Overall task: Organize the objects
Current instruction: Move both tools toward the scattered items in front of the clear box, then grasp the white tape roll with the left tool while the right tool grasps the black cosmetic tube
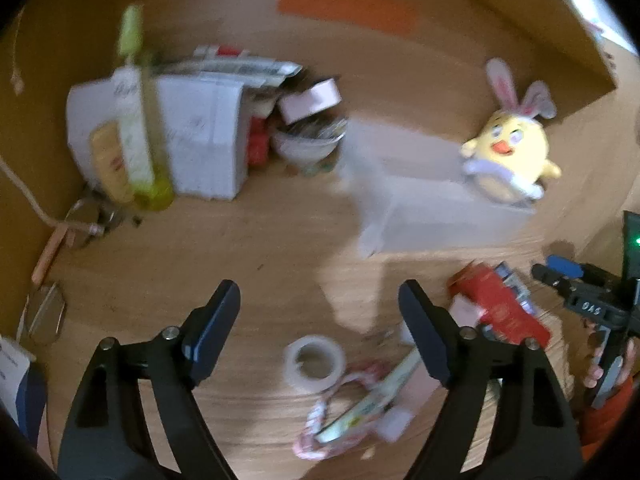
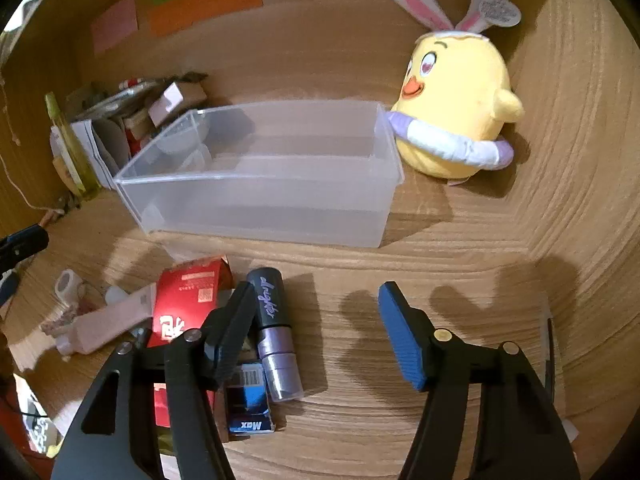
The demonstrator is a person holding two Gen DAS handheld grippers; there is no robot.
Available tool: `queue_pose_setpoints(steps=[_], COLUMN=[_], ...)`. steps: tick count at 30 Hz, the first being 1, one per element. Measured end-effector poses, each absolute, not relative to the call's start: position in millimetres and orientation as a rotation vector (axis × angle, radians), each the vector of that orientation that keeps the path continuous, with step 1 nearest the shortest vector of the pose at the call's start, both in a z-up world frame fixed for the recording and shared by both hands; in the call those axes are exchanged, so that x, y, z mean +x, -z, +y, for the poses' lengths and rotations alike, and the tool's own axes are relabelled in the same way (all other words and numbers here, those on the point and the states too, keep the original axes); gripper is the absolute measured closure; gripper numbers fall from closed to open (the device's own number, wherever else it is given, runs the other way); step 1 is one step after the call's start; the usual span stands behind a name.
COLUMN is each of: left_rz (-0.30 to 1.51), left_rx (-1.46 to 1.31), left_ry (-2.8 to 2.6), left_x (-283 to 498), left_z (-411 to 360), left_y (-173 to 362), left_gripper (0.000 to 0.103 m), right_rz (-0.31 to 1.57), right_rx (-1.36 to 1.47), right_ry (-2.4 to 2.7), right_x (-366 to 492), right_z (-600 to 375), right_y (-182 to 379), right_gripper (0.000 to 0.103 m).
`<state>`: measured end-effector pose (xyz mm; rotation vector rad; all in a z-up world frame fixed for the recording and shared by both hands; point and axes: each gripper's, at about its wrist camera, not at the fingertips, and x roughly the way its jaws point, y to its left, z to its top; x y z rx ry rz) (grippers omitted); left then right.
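A clear plastic bin (image 2: 260,184) stands empty in the middle of the wooden desk; it also shows blurred in the left wrist view (image 1: 432,200). My right gripper (image 2: 316,320) is open and empty, in front of the bin. Its left finger is beside a purple and black tube (image 2: 276,340), a red box (image 2: 192,304) and a blue box (image 2: 248,408). My left gripper (image 1: 320,320) is open and empty, above a roll of white tape (image 1: 316,362) and a pink packet (image 1: 360,408). The red box also shows in the left wrist view (image 1: 500,308).
A yellow chick plush with rabbit ears (image 2: 456,104) sits against the bin's right end. A pile of white boxes, papers and a bowl (image 1: 208,128) fills the back left corner, with a green bottle (image 1: 140,120). Coloured paper sheets (image 2: 200,0) hang on the back wall.
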<state>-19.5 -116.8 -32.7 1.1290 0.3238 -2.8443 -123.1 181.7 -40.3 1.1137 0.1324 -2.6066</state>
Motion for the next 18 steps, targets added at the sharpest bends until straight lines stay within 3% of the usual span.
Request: queue_pose_setpoints(steps=[7,18], left_rz=[0.352,0.273], left_rx=[1.268,1.379], left_ry=[2.764,2.747], left_x=[-17.1,-25.0], left_z=[-125.1,-109.1], left_y=[62.7,77.2], left_gripper=[0.025,0.042], right_rz=[0.156,0.156], right_rx=[1.164,1.212], right_ry=[2.582,2.531], right_x=[-129.2,-131.6], right_z=[175.6,167.7], right_y=[50.1,58.4], right_gripper=[0.044,0.044])
